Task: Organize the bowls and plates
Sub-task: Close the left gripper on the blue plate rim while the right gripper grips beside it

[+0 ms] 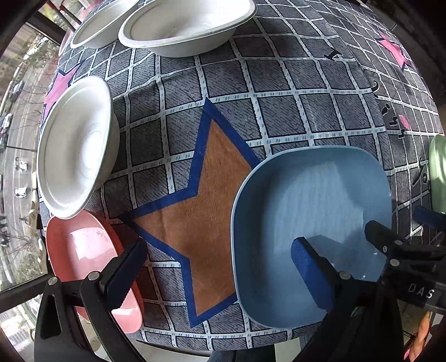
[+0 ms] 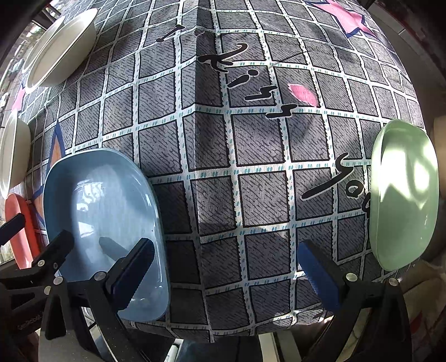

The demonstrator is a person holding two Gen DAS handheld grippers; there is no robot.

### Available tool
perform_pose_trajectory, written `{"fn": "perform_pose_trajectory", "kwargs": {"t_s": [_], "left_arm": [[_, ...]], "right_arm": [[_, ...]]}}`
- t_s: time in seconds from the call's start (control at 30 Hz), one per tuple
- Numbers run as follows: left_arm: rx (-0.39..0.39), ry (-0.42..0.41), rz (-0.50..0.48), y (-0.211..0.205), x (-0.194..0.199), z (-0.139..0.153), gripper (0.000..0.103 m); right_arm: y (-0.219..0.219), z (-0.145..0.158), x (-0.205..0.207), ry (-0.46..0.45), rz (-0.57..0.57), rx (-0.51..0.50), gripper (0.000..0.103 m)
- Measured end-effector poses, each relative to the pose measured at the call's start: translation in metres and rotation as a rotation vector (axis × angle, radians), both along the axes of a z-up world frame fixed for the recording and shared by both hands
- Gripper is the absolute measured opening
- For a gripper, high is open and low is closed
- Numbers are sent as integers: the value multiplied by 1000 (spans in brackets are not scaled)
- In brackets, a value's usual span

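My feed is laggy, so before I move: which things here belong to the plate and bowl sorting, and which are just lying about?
Part of the job:
blue plate
pink plate
green plate
three white bowls

Just there:
patterned tablecloth

Both the left hand-held gripper and the right hand-held gripper are open and empty.

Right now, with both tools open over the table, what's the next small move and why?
Probably ease the left tool forward and right so it straddles the near rim of the blue square plastic plate. Both tools are open and empty, and that plate lies flat, partly between the left tool's fingers already, while the pink plate sits off to its left.
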State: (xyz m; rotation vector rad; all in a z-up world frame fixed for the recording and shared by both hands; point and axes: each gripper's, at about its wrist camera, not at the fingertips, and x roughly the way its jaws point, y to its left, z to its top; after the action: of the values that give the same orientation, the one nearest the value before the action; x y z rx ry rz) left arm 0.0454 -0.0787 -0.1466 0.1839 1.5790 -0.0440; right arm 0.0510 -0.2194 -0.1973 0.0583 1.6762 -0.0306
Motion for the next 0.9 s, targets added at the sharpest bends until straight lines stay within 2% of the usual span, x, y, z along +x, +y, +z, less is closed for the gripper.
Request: {"fn": "perform_pose_trajectory", "kwargs": {"t_s": [0.03, 0.3, 0.47, 0.57, 0.8, 0.83, 0.9], "left_arm": [[-1, 4, 3, -1, 0, -2, 103], [-28, 7, 23, 2, -8, -19, 103], [-137, 27, 92, 27, 1, -33, 103], [-134, 36, 105, 43, 7, -33, 103], [-113, 94, 125, 38, 8, -38, 101], [-116, 97, 121, 36, 9, -37, 100], [-120, 91, 97, 22, 8, -27, 90]], "right_arm": [[-11, -4, 9, 8, 6, -2, 103], [-1, -30, 12, 29, 18, 18, 103], [-2, -23, 12, 39, -3, 24, 103], [-6, -15, 10, 53, -27, 29, 103], [-7, -16, 11, 82, -51, 39, 103], [-6, -15, 11, 81, -54, 42, 102], [-1, -9, 12, 68, -29, 47, 90]]}}
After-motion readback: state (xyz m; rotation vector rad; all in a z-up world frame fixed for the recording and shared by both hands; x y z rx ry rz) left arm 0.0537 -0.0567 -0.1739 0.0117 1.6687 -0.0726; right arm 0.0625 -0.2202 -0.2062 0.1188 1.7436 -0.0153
